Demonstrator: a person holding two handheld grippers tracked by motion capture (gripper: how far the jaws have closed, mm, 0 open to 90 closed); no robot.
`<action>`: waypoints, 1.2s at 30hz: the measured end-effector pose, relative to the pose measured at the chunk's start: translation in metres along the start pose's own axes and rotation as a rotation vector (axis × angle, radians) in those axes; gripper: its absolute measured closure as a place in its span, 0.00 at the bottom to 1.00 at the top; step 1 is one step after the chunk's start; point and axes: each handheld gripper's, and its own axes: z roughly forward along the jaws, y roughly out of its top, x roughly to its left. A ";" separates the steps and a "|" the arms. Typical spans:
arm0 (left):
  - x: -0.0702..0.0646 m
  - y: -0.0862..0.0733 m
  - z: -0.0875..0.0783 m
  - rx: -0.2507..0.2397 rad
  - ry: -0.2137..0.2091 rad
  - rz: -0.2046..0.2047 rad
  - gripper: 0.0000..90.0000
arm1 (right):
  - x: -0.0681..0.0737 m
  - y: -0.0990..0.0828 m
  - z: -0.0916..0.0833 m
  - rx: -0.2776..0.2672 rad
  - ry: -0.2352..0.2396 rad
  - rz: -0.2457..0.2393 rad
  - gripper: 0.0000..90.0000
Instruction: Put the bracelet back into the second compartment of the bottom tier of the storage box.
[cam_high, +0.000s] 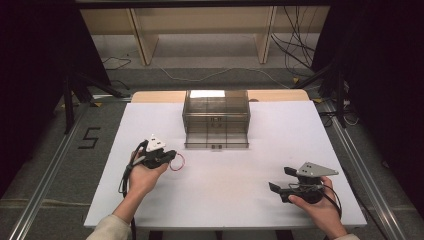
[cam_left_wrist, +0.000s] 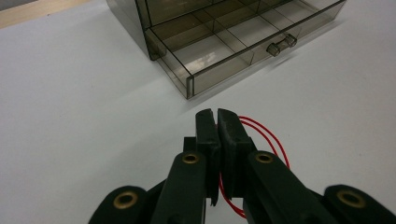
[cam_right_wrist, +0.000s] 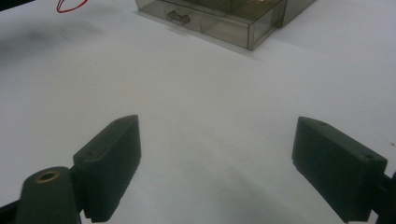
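The big white table (cam_high: 150, 200) is lying flat and smooth, like a sheet of paper. At its far side a smoky see-through plastic box (cam_high: 216, 107) is standing. It has hard, shiny walls. Its bottom drawer (cam_high: 216, 139) is sticking out toward the person, and thin walls are cutting the drawer into small square rooms. All the rooms that can be seen are looking empty. Two little clear knobs are sitting on the drawer's front.

The left gripper (cam_high: 170, 156) is resting in the person's left hand (cam_high: 141, 175), near the left side of the table. It is the closer one to the drawer. The drawer is lying ahead of it and a bit to the right. In the left gripper view, the two black jaws are pressed tight together, and they are pinching a thin red wire loop (cam_left_wrist: 268, 135). The loop is bendy and skinny, like string, and it is hanging out in a curve on the right side of the jaws. Its long way is running along the jaws, toward the drawer (cam_left_wrist: 219, 51).

I think the loop is going into one of the drawer's rooms, so the left hand needs to go forward and right.

The right gripper (cam_high: 281, 179) is sitting low near the table's front right corner, well apart from the box. Its blocky black jaws are standing wide open and holding nothing.
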 end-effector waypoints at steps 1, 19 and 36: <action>0.000 0.000 0.000 -0.001 0.001 -0.001 0.97 | 0.000 0.000 0.000 0.001 0.000 0.001 0.19; -0.005 0.008 0.007 -0.005 -0.008 0.015 0.97 | 0.000 0.000 0.000 0.001 -0.001 0.000 0.19; -0.010 0.017 0.012 -0.011 -0.017 0.032 0.97 | 0.000 0.000 0.000 0.002 -0.001 0.001 0.19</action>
